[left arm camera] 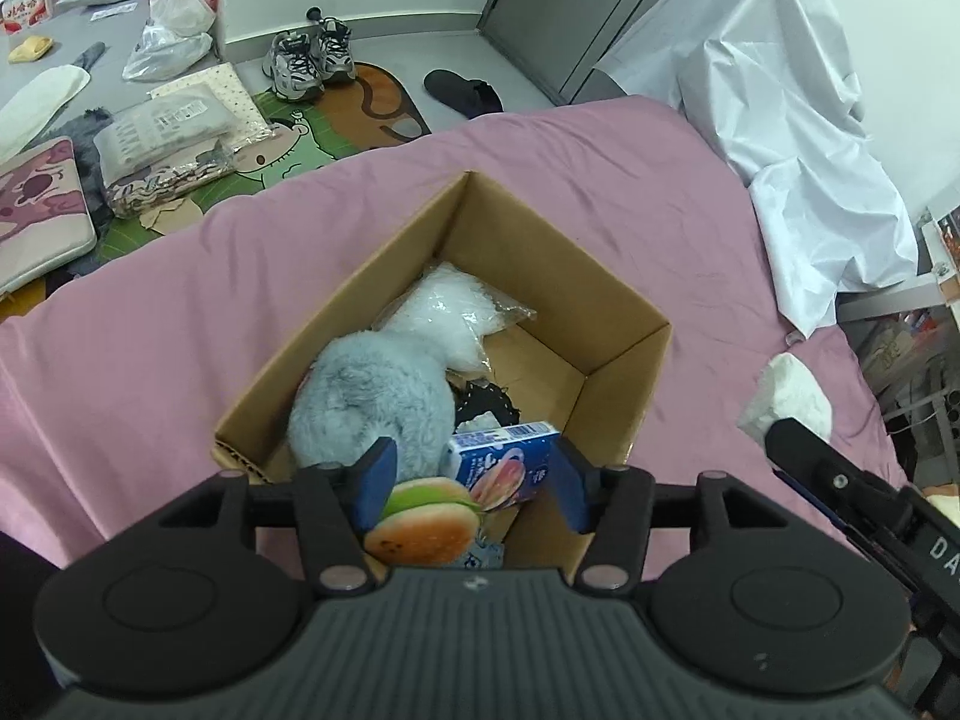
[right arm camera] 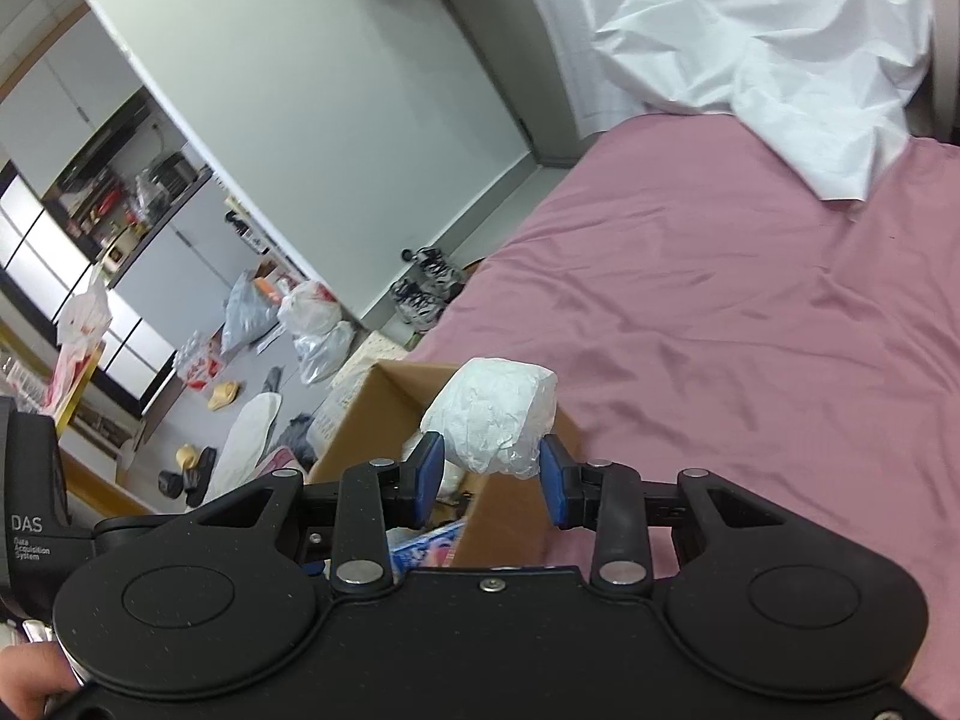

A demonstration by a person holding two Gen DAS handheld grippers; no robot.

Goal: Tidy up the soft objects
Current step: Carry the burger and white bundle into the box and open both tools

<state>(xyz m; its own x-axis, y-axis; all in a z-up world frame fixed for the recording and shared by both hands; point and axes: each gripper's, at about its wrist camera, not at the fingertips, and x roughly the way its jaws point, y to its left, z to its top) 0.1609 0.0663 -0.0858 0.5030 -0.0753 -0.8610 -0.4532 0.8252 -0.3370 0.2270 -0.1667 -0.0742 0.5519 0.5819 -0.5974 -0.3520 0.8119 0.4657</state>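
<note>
A pink bed sheet [left arm camera: 600, 180] is seen from above, with an open cardboard box [left arm camera: 624, 300] set on it as the collecting place for soft things. Inside the box a grey furry toy [left arm camera: 372, 402], a clear bag of white stuffing [left arm camera: 450, 312] and something black and lacy [left arm camera: 486, 405] are already gathered. The left claw [left arm camera: 474, 480] is held just over the near corner of the box, pointing steeply down. Its blue pads are spread apart, and a blue tissue pack [left arm camera: 510, 462] lies loose between them, tilted against the box wall and not pinched. A burger-shaped soft toy [left arm camera: 426, 525] sits beside the left pad, at the near edge of the box. The placing appears to be a drop into the box, judged from the open pads.

The right claw [right arm camera: 492, 480] is held off to the right of the box, above the bed. A white wrapped soft bundle [right arm camera: 492, 420] is pinched between its pads, seemingly kept waiting so it can go into the box next. A white cloth [left arm camera: 798, 120] is draped at the far end of the bed
</note>
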